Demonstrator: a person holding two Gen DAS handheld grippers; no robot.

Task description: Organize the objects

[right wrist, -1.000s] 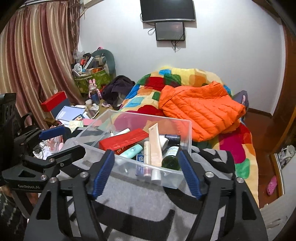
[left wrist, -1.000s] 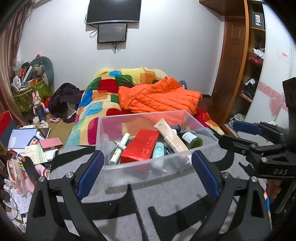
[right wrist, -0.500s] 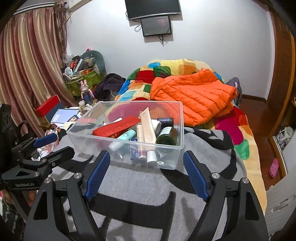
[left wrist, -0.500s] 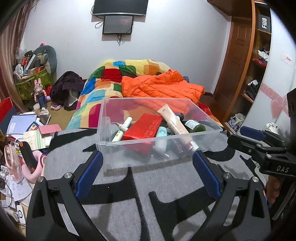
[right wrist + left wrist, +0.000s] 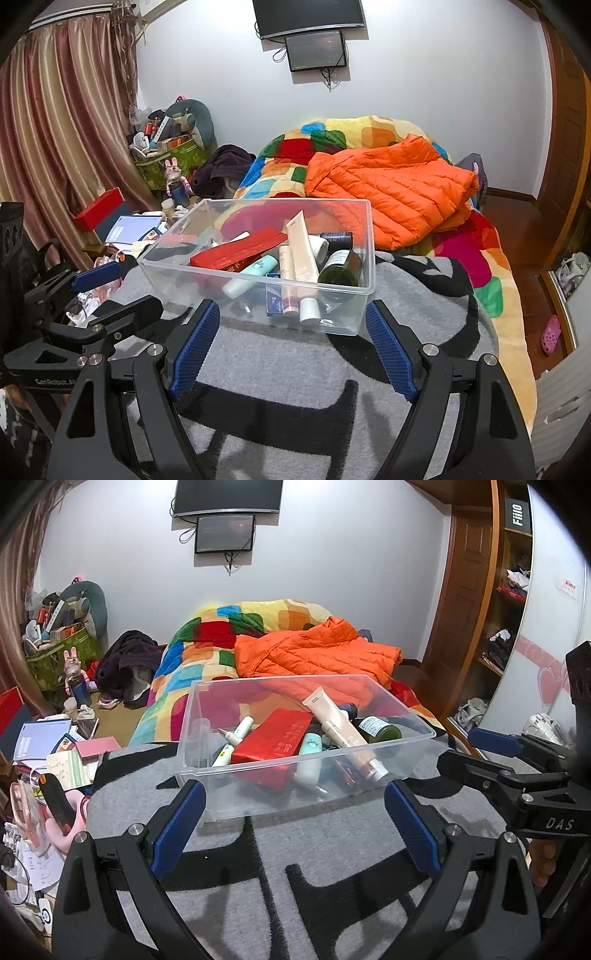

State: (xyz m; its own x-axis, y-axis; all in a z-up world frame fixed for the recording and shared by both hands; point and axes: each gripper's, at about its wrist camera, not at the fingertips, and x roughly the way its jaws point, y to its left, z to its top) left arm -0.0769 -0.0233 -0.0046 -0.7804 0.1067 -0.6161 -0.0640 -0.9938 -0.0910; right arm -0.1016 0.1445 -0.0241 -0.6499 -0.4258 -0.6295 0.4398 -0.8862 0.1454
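Clear bin [image 5: 207,716] of toiletries sitting on grey blanket [image 5: 332,867] on the bed, left claw [image 5: 295,819] and right claw [image 5: 291,339] both gaping empty before it, "DAS" showing on right claw, "Fiiio" box [image 5: 518,515] sitting on shelf

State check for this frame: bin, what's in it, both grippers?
clear bin: upright on the grey blanket, no lid
red box: lying tilted in bin
beige tube: lying atop the other items
green bottle: on its side
left gripper: open, empty
right gripper: open, empty
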